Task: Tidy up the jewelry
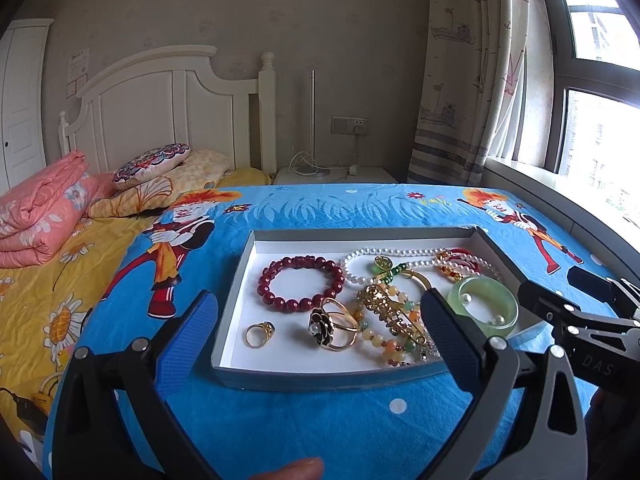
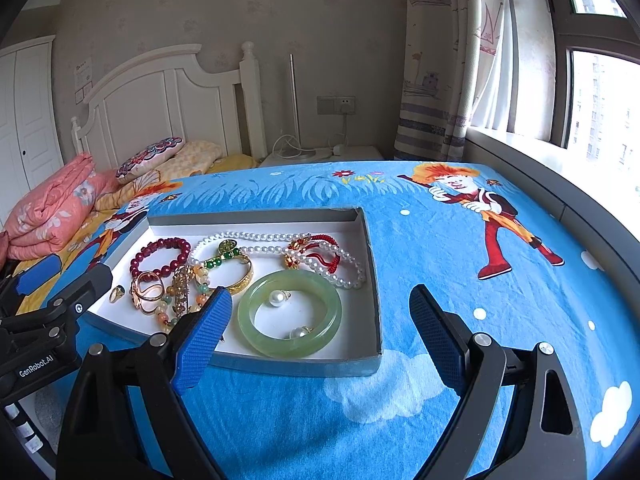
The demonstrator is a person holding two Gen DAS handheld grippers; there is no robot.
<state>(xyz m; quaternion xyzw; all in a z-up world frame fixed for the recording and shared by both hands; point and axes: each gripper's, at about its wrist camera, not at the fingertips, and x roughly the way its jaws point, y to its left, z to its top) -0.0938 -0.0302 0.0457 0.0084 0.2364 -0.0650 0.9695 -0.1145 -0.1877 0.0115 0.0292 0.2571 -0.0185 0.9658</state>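
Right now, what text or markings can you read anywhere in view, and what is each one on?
"GenRobot.AI": on the left gripper body, seen in the right wrist view.
"DAS": on the right gripper body, seen in the left wrist view; it may be only part of a word.
Paper notices on the wall: print too small to read.
Jewelry tray: no text visible.

Left gripper [image 1: 320, 318]: hovering, jaws standing wide apart, gripping nothing.
Right gripper [image 2: 322, 314]: hovering alongside, jaws likewise spread, gripping nothing.

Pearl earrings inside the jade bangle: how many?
2. One pearl earring lies toward the far side of the jade bangle, the other pearl earring toward its near rim. Others may hide under the pile.
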